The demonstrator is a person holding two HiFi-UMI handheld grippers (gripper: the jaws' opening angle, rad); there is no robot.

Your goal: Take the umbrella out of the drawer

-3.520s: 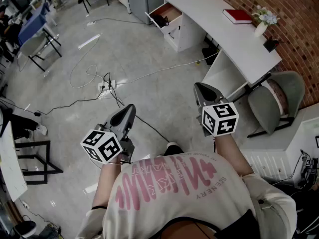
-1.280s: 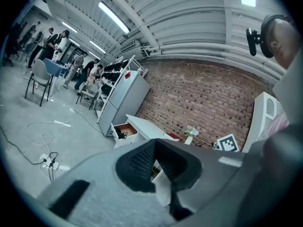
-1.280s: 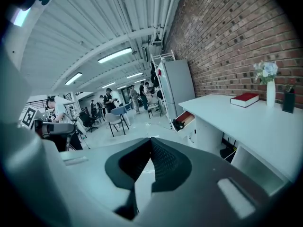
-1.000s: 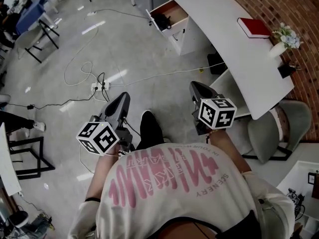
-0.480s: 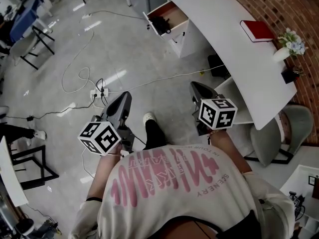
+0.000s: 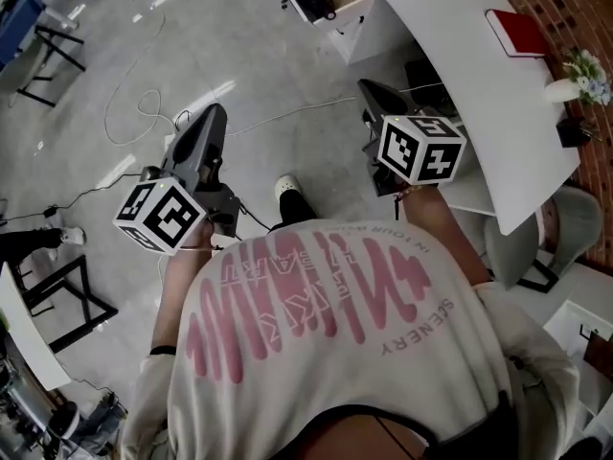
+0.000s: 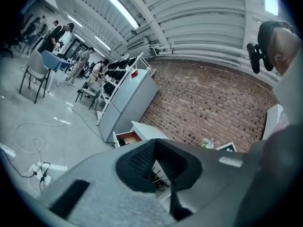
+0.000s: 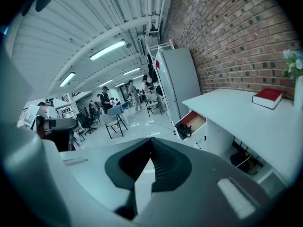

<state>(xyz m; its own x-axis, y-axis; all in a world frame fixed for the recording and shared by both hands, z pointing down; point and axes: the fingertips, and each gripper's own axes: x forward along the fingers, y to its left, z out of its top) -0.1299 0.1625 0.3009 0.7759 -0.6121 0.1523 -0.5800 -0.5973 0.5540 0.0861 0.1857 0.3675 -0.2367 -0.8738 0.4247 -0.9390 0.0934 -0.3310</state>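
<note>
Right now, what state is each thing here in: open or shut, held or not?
Left gripper: shut, empty.
Right gripper: shut, empty.
Drawer: pulled open.
Umbrella: a dark shape lying in the drawer, not held.
Red book: closed, flat on the desk.
Vase: upright on the desk.

The person holds both arms forward with elbows bent, one tool in each hand, the two well apart and roughly side by side. The left tool points ahead, nearly level, with its jaws together and nothing between them. The right tool tilts slightly downward, its jaws likewise closed and empty.
</note>
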